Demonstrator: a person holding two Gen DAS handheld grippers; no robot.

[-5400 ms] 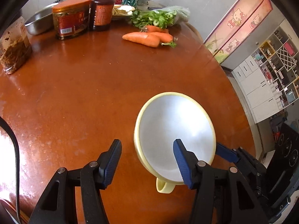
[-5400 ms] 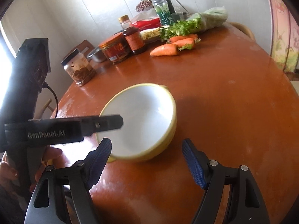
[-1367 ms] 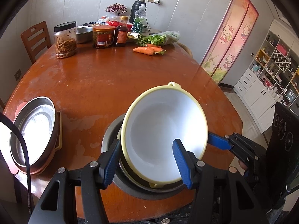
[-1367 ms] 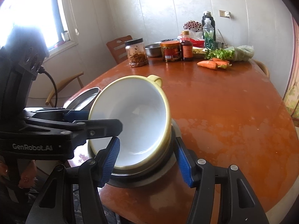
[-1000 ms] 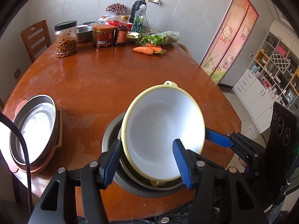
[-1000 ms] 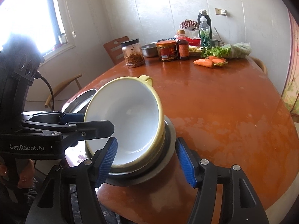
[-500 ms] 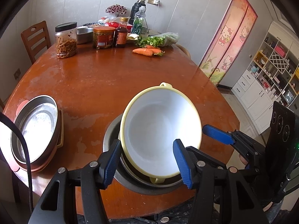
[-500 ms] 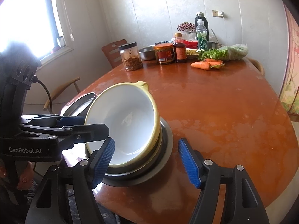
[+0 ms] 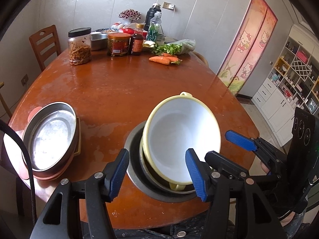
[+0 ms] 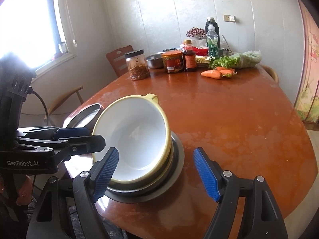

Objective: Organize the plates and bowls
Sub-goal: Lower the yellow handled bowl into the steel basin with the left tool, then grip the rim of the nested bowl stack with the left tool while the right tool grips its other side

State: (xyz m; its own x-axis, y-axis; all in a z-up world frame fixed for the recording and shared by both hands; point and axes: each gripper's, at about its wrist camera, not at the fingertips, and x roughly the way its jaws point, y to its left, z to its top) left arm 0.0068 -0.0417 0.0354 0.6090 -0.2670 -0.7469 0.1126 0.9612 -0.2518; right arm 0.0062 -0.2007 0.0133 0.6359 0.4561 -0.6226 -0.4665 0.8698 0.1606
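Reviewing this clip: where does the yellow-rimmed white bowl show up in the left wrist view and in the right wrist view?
Left wrist view: the yellow-rimmed white bowl sits lower centre, tilted, in the steel dish, between the left gripper fingers.
Right wrist view: the bowl sits left of centre, above the right gripper, with the left gripper at its left rim.
Shared landmark: the carrots at the table's far side.

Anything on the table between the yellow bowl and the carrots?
No. The left wrist view shows only bare tabletop between the yellow bowl and carrots.
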